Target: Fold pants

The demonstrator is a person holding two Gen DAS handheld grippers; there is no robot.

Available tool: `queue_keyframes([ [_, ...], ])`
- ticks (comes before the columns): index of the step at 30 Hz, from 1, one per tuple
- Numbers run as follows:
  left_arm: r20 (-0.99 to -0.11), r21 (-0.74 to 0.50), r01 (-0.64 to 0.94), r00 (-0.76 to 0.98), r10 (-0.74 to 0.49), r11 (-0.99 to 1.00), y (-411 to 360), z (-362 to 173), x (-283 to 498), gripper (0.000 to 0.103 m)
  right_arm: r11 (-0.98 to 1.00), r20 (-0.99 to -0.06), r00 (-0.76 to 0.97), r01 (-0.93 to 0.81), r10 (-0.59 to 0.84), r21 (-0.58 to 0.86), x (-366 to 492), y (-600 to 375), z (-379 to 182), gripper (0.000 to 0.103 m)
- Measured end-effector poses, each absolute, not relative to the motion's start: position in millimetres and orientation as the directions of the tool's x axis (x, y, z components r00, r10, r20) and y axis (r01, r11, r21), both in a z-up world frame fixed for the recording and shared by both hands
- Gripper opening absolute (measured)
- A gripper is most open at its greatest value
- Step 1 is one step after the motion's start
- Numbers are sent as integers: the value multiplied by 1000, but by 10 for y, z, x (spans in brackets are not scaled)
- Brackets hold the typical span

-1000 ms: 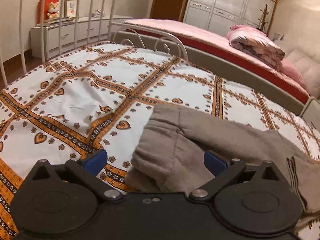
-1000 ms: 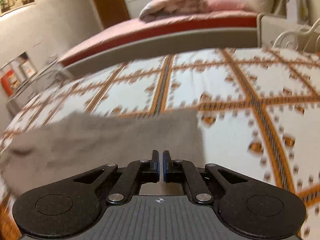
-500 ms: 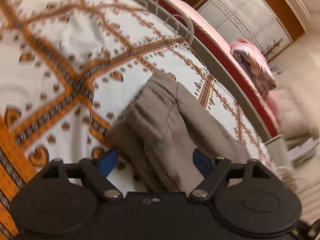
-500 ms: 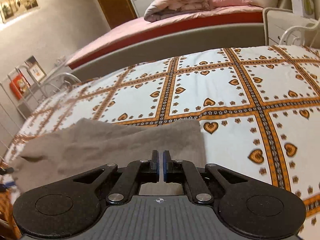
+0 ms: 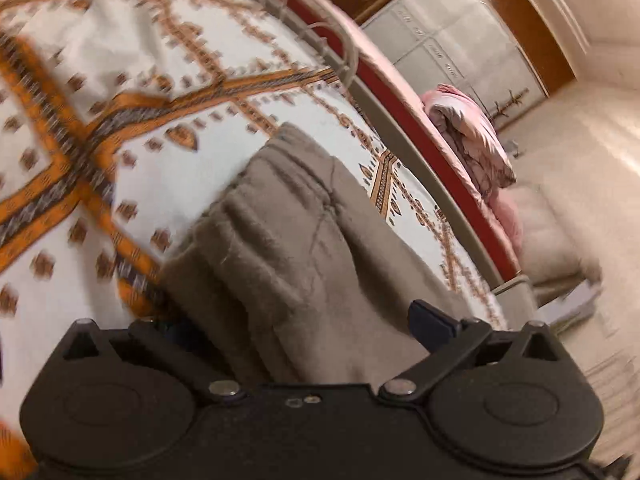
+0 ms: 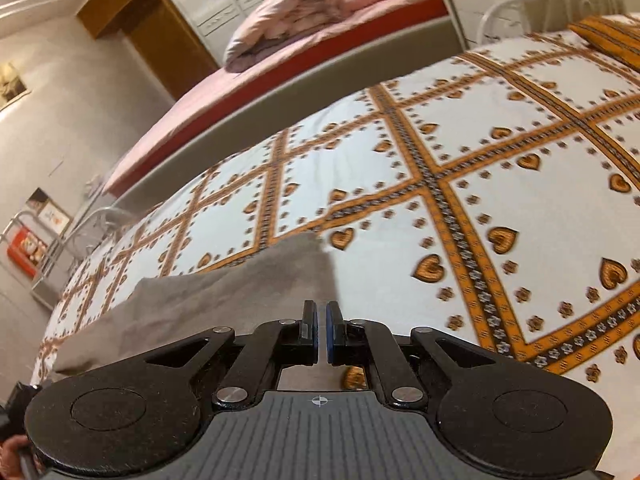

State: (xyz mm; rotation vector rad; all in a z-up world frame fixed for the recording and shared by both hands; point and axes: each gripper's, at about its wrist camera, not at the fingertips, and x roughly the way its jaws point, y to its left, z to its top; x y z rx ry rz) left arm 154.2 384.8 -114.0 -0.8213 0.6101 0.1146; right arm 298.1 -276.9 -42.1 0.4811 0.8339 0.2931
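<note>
Grey-brown pants [image 5: 288, 248] lie on a bed with a white, orange heart-patterned sheet [image 5: 100, 92]. In the left wrist view their ribbed waistband end is bunched right in front of my left gripper [image 5: 296, 320]. That gripper is open, its blue-padded jaws straddling the fabric; the left pad is partly hidden by cloth. In the right wrist view the leg end of the pants [image 6: 224, 292] lies flat. My right gripper [image 6: 320, 330] is shut with its pads nearly touching, at the hem edge; no cloth shows between the pads.
A white metal bed frame [image 5: 340, 40] and a second bed with pink bedding [image 6: 288, 16] stand beyond. A wardrobe [image 5: 452, 40] is at the back. An orange pillow [image 6: 608, 36] lies at the far right of the sheet [image 6: 500, 160].
My left gripper has tilted and moved closer onto the waistband, which now fills the space between its open jaws. My right gripper has tilted; it stays shut at the hem.
</note>
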Motion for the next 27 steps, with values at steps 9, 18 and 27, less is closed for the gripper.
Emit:
queue_keyframes([
  [9,-496,-606,-308,867,-46,733,3639,-698,1542,25,811,-612,655,-2,443,584,2968,-2961,-443,5],
  [18,-404,-305,-62,912,-70,950,2337,138,1858,25,777,-584,666,11,464,630,2913,-3119,-408,5],
  [27,-444,-183,189,860,-252,965,794,65,2356,25,823,-627,669,40,399,566,2903,-3396,-444,5],
])
